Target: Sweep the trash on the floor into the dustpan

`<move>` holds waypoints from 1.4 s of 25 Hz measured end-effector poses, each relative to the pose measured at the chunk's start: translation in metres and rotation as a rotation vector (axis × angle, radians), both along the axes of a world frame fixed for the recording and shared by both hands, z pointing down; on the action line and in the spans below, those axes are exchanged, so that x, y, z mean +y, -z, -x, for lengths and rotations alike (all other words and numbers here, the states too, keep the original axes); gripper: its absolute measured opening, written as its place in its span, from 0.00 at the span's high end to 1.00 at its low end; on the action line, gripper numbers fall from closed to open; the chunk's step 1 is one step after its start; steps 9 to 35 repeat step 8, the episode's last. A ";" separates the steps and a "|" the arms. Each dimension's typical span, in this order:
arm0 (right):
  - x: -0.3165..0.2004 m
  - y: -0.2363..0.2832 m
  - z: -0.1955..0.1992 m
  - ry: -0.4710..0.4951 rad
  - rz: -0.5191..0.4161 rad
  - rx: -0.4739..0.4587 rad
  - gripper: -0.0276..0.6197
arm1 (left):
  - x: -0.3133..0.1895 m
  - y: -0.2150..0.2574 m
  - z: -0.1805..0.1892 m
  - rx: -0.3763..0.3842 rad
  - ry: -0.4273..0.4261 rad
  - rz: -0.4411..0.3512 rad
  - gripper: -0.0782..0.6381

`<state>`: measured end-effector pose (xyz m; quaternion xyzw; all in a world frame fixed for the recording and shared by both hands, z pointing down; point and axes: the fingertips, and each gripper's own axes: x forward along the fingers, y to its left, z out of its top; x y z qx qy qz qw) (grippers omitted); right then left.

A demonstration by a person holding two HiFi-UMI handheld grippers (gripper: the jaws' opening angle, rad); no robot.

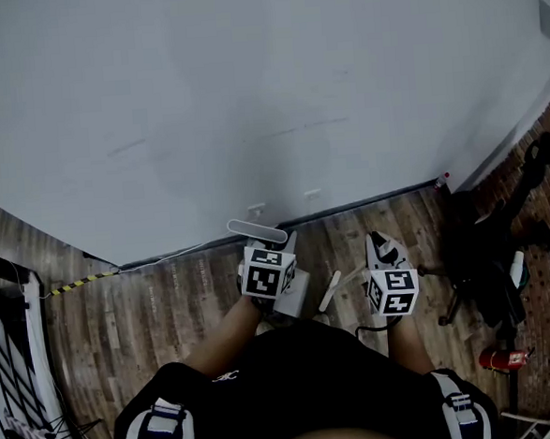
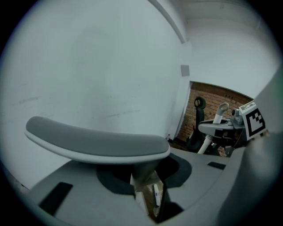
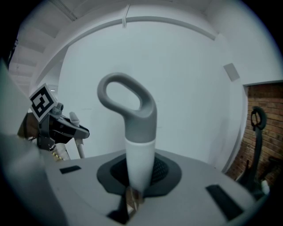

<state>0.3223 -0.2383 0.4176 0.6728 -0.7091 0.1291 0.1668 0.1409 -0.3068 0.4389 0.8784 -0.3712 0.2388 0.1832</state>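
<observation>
We see the left gripper (image 2: 147, 197) with its jaws pressed tight on the narrow stem of the dustpan handle (image 2: 97, 143). The handle's broad, flat grey top spreads across the middle of the left gripper view, just above the jaws. In the head view that same grey top lies at the centre of the frame, right where the white wall (image 1: 247, 94) meets the wooden floor (image 1: 159, 311). The pan itself is out of sight below. The right gripper (image 3: 129, 196) has its jaws clamped on the white shaft of the broom handle (image 3: 131, 119). The shaft rises upright through the middle of the right gripper view and ends in a grey loop near the top. The brush end is hidden beneath the gripper. In the head view the two grippers sit side by side in the lower centre, near each other but apart, each topped by its marker cube, with the person's dark-clothed body filling the bottom edge. At the right of that frame a black stand (image 1: 488, 246) is beside a brick wall (image 2: 221, 95), and a red canister (image 1: 496, 359) lies on the floor at the lower right. A yellow-and-black striped strip (image 1: 78, 283) runs along the base of the wall at the left.
</observation>
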 end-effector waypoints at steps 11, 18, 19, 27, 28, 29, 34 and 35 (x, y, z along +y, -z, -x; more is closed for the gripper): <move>-0.010 -0.001 -0.001 0.018 -0.001 -0.011 0.90 | -0.011 0.004 -0.001 0.007 0.024 -0.021 0.74; -0.010 -0.001 -0.001 0.018 -0.001 -0.011 0.90 | -0.011 0.004 -0.001 0.007 0.024 -0.021 0.74; -0.010 -0.001 -0.001 0.018 -0.001 -0.011 0.90 | -0.011 0.004 -0.001 0.007 0.024 -0.021 0.74; -0.010 -0.001 -0.001 0.018 -0.001 -0.011 0.90 | -0.011 0.004 -0.001 0.007 0.024 -0.021 0.74; -0.010 -0.001 -0.001 0.018 -0.001 -0.011 0.90 | -0.011 0.004 -0.001 0.007 0.024 -0.021 0.74; -0.010 -0.001 -0.001 0.018 -0.001 -0.011 0.90 | -0.011 0.004 -0.001 0.007 0.024 -0.021 0.74; -0.010 -0.001 -0.001 0.018 -0.001 -0.011 0.90 | -0.011 0.004 -0.001 0.007 0.024 -0.021 0.74; -0.010 -0.001 -0.001 0.018 -0.001 -0.011 0.90 | -0.011 0.004 -0.001 0.007 0.024 -0.021 0.74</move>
